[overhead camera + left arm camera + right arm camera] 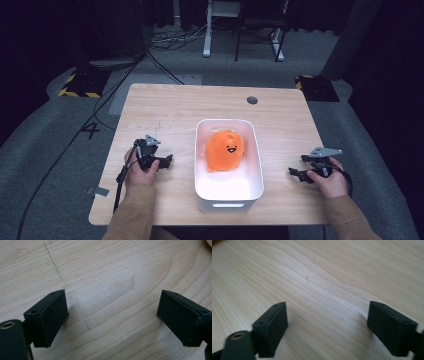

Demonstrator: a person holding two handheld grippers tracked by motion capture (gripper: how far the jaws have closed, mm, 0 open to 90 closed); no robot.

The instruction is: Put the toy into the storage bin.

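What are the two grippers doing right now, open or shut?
Left gripper: open, holding nothing, jaws over the bare table.
Right gripper: open, holding nothing, jaws over bare wood too.

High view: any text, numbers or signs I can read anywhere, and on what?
"4": taped mark on the grey floor, left of the table.
Toy in the white bin: a printed smiling face, no words.
Nothing else readable.
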